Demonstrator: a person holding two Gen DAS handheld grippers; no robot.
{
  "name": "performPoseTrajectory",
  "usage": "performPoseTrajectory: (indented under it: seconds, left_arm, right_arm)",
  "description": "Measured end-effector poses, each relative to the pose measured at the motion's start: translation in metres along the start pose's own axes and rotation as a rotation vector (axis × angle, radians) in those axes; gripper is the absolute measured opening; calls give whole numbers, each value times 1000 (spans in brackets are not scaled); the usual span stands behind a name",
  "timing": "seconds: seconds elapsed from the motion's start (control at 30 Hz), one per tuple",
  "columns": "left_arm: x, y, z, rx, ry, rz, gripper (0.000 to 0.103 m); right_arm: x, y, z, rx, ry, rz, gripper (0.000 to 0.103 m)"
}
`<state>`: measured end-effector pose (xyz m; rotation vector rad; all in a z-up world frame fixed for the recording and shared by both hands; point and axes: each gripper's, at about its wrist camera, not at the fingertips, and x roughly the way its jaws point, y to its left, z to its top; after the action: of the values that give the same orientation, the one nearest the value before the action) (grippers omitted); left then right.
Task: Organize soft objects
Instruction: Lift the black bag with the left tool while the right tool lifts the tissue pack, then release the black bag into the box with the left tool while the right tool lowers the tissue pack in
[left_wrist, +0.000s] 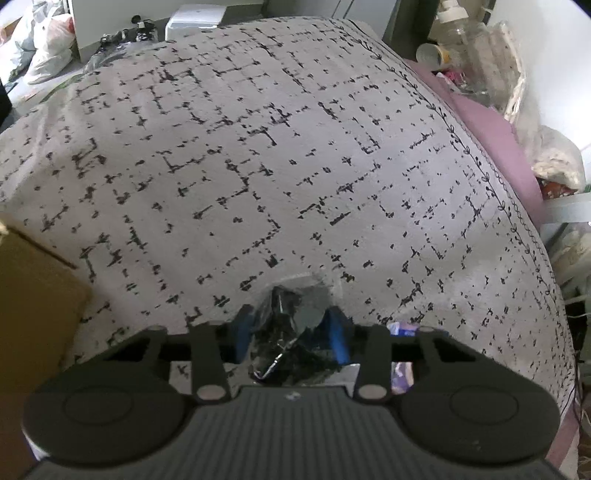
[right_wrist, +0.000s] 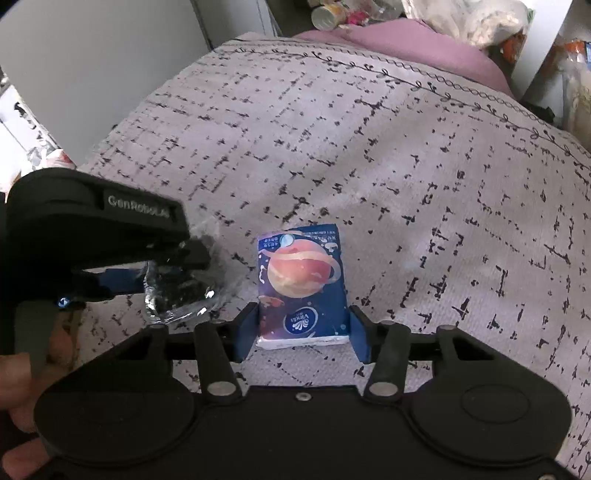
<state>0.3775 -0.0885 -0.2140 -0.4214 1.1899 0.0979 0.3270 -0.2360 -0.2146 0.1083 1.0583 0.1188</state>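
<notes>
My left gripper (left_wrist: 291, 325) is shut on a crinkled clear plastic packet with dark contents (left_wrist: 295, 332), low over the grey patterned blanket (left_wrist: 258, 166). The same packet (right_wrist: 181, 284) shows at the left of the right wrist view, in the left gripper (right_wrist: 147, 273). A blue tissue pack with a planet print (right_wrist: 301, 288) lies flat on the blanket. My right gripper (right_wrist: 301, 328) is open, its blue fingers (right_wrist: 360, 336) on either side of the pack's near end with small gaps. A corner of the tissue pack (left_wrist: 404, 328) peeks beside the left gripper.
A brown cardboard box (left_wrist: 33, 306) stands at the blanket's left edge. A purple sheet (left_wrist: 495, 133) borders the blanket on the right, with bottles, a cup (left_wrist: 432, 53) and plastic bags beyond. A white box (left_wrist: 194, 20) and bags sit at the far side.
</notes>
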Motion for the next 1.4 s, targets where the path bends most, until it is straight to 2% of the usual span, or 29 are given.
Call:
performPoseTrajectory:
  seconds: [0.1, 0.4, 0.6, 0.97, 1.17, 1.4]
  left_arm:
    - [-15, 1, 0, 4, -24, -6, 38]
    - [-72, 13, 0, 15, -93, -38, 38]
    - [-109, 32, -2, 16, -143, -38, 38]
    - [-165, 84, -5, -49, -202, -43, 38]
    - [-183, 116, -6, -82, -222, -24, 38]
    - [-188, 153, -4, -138, -224, 2, 38]
  right_arm:
    - [-12, -2, 2, -5, -42, -23, 49]
    - [-49, -4, 5, 12, -115, 44, 49]
    - [-71, 4, 2, -7, -154, 78, 49]
    - [-112, 34, -7, -84, -221, 124, 49]
    - [-118, 59, -11, -135, -237, 145, 49]
    - [-111, 81, -14, -143, -197, 214, 49]
